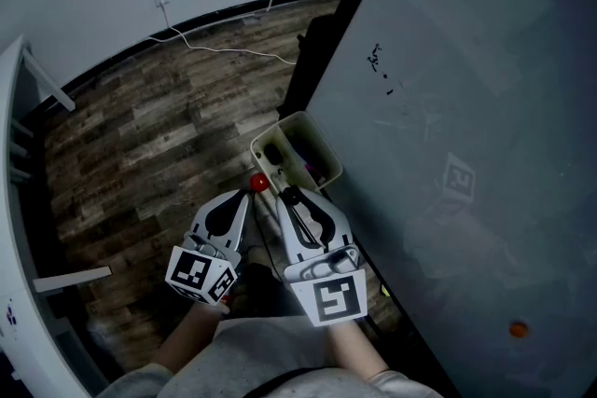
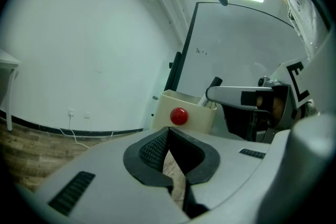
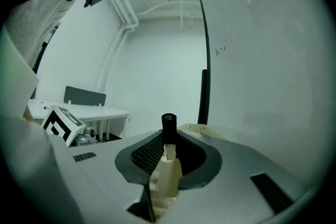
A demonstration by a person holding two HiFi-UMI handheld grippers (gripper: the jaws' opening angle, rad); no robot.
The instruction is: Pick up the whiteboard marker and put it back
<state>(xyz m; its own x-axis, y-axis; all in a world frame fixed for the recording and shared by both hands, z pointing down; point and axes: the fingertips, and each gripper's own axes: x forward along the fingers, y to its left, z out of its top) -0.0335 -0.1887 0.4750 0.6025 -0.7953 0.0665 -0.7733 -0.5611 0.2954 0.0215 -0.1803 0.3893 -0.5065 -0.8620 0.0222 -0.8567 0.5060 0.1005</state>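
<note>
My right gripper [image 1: 297, 203] is shut on a whiteboard marker [image 1: 291, 196] with a white body and a black cap. It holds the marker upright just in front of the cream holder bin [image 1: 317, 137] that hangs at the whiteboard's [image 1: 466, 107] edge. In the right gripper view the marker [image 3: 168, 128] stands up between the shut jaws of that gripper [image 3: 167, 140], with the bin's rim [image 3: 202, 128] behind. My left gripper [image 1: 244, 200] lies beside it, shut and empty. Its tips [image 2: 168, 132] sit near a red knob [image 2: 179, 116] on the bin [image 2: 197, 113].
A white cable [image 1: 224, 47] runs over the wooden floor by the wall. White furniture [image 1: 14, 154] stands at the left. The whiteboard carries small black marks [image 1: 378, 61] and an orange magnet [image 1: 518, 328]. A white desk [image 3: 79, 110] shows in the right gripper view.
</note>
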